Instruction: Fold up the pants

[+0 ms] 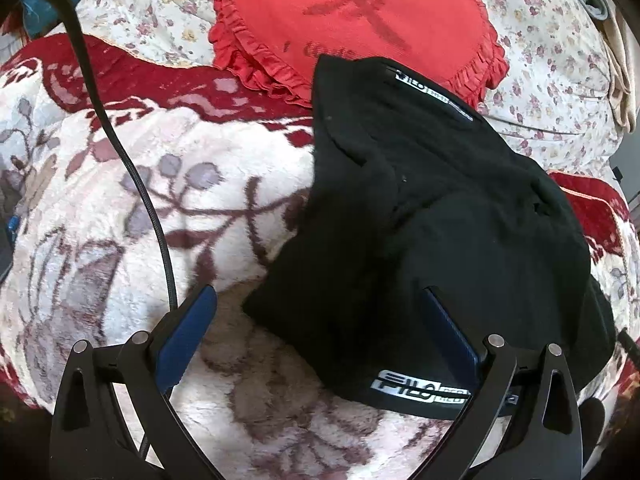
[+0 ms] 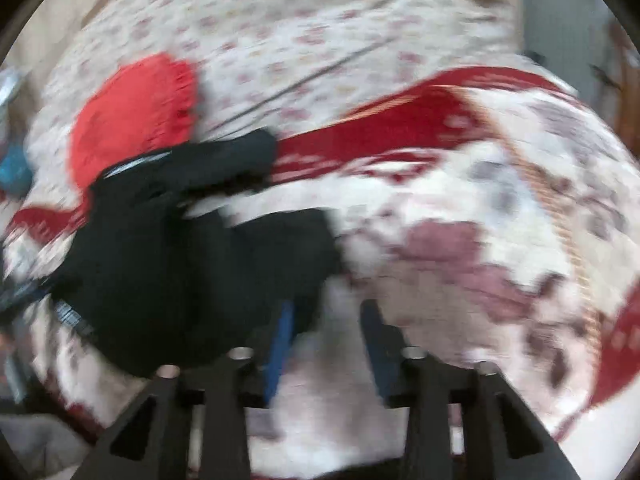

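Pants (image 1: 432,216): black, folded into a thick bundle, lying on the fleece blanket; upper edge overlapping the lower rim of the red cushion; white logo labels visible near the top edge and at the lower corner.
Pants, right wrist view (image 2: 172,248): at left of frame, heavily blurred, resting on the blanket; near edge reaching the left finger of the right claw.
Blanket (image 1: 120,208): cream with dark red border and muted floral print, spread under the pants.
Cushion (image 1: 352,20): red, round, frilled rim, lying on the small-flowered sheet beyond the blanket.
Sheet (image 1: 552,64): pale, small floral print, behind cushion and pants.
Cable (image 1: 132,168): black, curving from upper left down to the left claw.
Left claw (image 1: 320,340): open wide; blue-padded fingers apart; lower corner of the pants lying between them; right finger against the cloth, left finger clear of it over bare blanket; no grip.
Right claw (image 2: 326,344): partly open; nothing between the fingers but bare blanket; pants just beside the left finger; contact not determinable because of blur.
Right wrist view: motion-blurred throughout.
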Demonstrator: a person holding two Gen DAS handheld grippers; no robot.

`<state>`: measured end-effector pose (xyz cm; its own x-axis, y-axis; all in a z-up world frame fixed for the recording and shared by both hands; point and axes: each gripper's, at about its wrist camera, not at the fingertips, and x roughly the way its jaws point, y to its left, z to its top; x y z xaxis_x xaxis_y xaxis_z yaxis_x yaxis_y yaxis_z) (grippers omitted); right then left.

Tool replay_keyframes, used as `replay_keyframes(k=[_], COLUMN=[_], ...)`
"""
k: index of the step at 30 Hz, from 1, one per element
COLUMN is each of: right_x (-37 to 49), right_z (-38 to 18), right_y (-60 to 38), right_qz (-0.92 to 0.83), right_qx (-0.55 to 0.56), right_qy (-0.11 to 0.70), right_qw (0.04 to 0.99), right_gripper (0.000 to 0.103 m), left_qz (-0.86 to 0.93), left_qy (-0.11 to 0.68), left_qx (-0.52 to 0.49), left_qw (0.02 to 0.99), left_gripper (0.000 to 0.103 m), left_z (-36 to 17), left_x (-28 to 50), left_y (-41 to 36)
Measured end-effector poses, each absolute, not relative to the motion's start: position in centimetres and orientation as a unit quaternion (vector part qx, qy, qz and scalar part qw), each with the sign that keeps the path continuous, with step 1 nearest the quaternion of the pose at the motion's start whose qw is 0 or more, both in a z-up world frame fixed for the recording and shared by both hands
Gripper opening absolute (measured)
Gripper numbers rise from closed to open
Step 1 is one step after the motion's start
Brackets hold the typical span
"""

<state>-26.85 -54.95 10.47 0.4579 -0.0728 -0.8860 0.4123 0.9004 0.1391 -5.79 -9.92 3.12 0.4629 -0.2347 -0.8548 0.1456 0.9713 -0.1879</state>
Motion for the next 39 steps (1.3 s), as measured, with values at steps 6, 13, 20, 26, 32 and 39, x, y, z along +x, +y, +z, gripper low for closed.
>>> replay_keyframes(k=[6,13,20,26,32,39], right_x=[-24.9,-20.9,-20.6,-22.5,-23.1,-22.0], right_z=[8.4,4.4,6.5,8.1,6.8,11.3], right_y=[-57.4,-56.6,-54.0,-56.3,-56.8,-53.3], right_qz=[-0.140,-0.077,-0.083,-0.177,-0.191,-0.107], right_qx=[0.204,0.270,0.200,0.129,0.131,0.164], right_qy=[0.500,0.498,0.493,0.516,0.545,0.475], right_qw=[0.830,0.821,0.843,0.828,0.806,0.858], right_gripper=[0.039,0.039,0.007,0.007,0.021,0.050], left_qz=[-0.100,-0.134,-0.128,-0.132,-0.135,-0.135], left_qy=[0.504,0.527,0.523,0.522,0.521,0.522], left_qx=[-0.059,-0.048,-0.035,-0.038,-0.022,-0.047], left_qw=[0.856,0.838,0.842,0.842,0.842,0.841], left_gripper=[0.102,0.102,0.102,0.102,0.102,0.102], left_z=[3.3,1.7,1.8,2.1,2.1,2.2], left_x=[-5.5,-5.5,-5.1,-5.1,-5.4,-5.2], left_y=[-9.3,-11.7,-12.2,-11.8,-12.1,-11.2])
